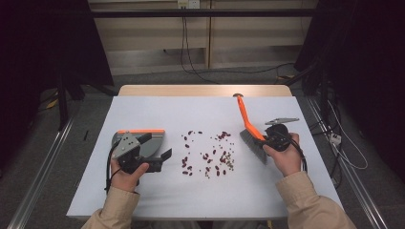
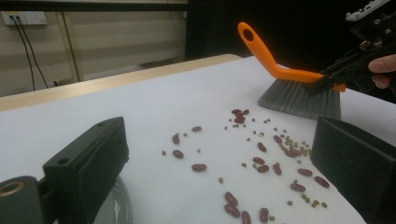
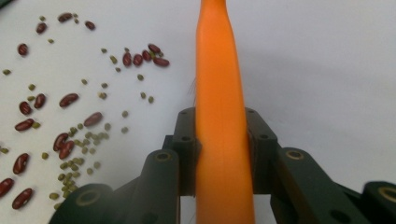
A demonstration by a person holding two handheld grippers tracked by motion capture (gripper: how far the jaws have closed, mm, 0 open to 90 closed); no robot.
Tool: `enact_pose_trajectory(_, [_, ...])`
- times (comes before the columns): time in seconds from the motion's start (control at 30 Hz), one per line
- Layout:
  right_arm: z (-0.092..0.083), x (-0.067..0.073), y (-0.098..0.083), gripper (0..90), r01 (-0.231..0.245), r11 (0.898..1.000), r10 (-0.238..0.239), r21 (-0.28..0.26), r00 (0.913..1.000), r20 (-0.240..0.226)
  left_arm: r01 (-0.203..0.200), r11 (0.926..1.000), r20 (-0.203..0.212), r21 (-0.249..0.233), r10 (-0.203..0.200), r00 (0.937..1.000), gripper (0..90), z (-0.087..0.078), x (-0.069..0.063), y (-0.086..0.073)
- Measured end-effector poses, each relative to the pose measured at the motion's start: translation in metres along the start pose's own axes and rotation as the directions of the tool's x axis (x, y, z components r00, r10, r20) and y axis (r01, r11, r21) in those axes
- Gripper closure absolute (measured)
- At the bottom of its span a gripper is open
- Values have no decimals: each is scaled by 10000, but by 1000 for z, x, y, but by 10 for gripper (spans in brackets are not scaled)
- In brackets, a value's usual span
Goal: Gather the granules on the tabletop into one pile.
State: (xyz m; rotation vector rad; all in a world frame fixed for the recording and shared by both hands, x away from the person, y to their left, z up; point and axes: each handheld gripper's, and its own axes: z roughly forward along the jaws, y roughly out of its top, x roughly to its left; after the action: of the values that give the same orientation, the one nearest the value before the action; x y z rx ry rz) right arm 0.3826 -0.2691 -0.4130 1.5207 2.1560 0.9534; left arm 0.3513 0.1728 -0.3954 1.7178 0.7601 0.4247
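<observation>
An orange-handled brush (image 1: 244,114) with grey bristles (image 1: 253,145) stands tilted at the right of the white table (image 1: 191,200). My right gripper (image 1: 268,138) is shut on its handle (image 3: 219,70) just above the bristles; the pads (image 3: 261,140) press both sides. Red beans and small green beans (image 1: 207,155) lie scattered mid-table, left of the bristles (image 2: 299,100). My left gripper (image 1: 156,147) sits over a grey dustpan with an orange rim (image 1: 141,131), jaws wide apart and pointing at the beans (image 2: 261,158), nothing between them.
The table's bare wooden far edge (image 1: 200,90) runs behind the white sheet. Cables (image 1: 334,143) trail on the floor to the right. Metal rails (image 1: 43,167) flank the table on both sides.
</observation>
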Motion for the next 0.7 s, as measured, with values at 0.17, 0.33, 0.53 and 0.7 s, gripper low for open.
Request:
enact_pose_trajectory(0.17, [-1,4,5,709,168,9981,-182,-599,9996,-229,36,10000,19,37,-36,10000,45,0,0,-2])
enact_pose_trajectory(0.33, [0,7,11,709,429,9964,-452,-730,9985,-303,54,10000,5,83,-54,10000,45,0,2,-3])
enact_pose_trajectory(0.53, [7,4,19,709,392,9944,-415,-980,9989,-216,144,9998,66,156,-145,9999,44,0,2,-6])
enact_pose_trajectory(0.7, [12,7,25,709,550,9940,-569,-942,9982,-180,133,9998,44,143,-134,9999,45,-1,3,-6])
